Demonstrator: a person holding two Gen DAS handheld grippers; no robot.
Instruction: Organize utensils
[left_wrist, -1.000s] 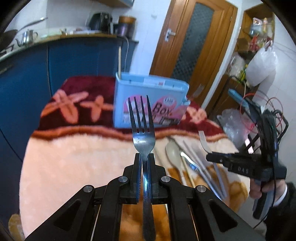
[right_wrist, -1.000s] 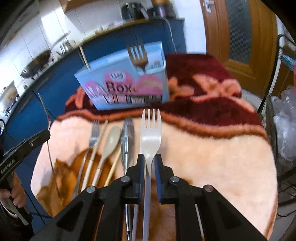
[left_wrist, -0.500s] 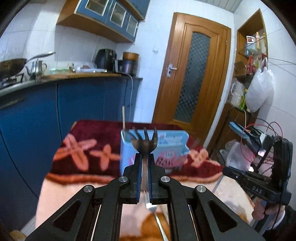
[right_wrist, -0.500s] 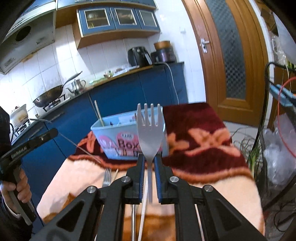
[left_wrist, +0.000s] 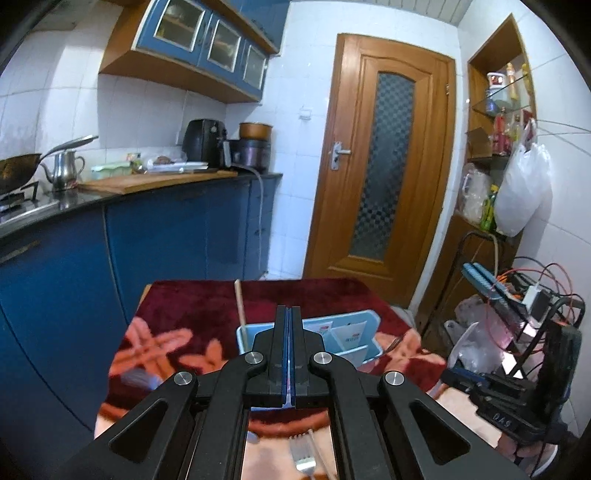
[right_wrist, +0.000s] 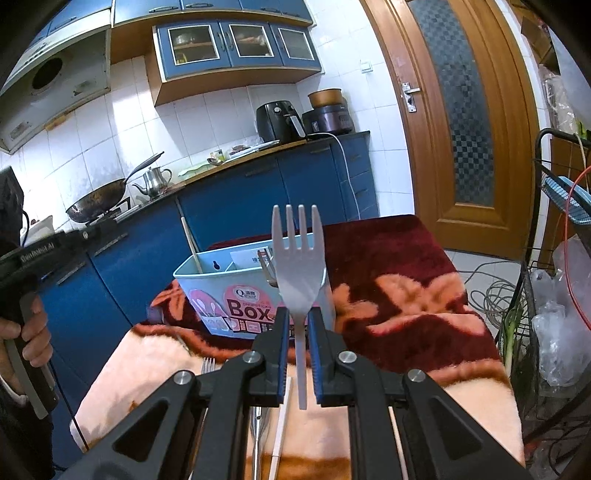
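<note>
A light blue utensil box (right_wrist: 236, 295) with "Box" printed on its front stands on the blanket-covered table; it also shows in the left wrist view (left_wrist: 347, 336). A chopstick (right_wrist: 191, 243) and a metal fork (right_wrist: 266, 269) stand in it. My right gripper (right_wrist: 297, 317) is shut on a white plastic fork (right_wrist: 298, 266), held upright in front of the box. My left gripper (left_wrist: 289, 314) is shut and empty, raised above the box. More utensils (left_wrist: 304, 454) lie on the table below it.
The table carries a red and peach blanket (right_wrist: 399, 295). Blue kitchen cabinets (left_wrist: 166, 236) stand behind and to the left. A wooden door (left_wrist: 384, 177) is behind. A wire rack with bags and cables (right_wrist: 550, 314) is to the right.
The metal fork has left my left gripper and now stands in the box; that gripper has risen and tilted up. My right gripper has lifted the white fork higher, toward the box.
</note>
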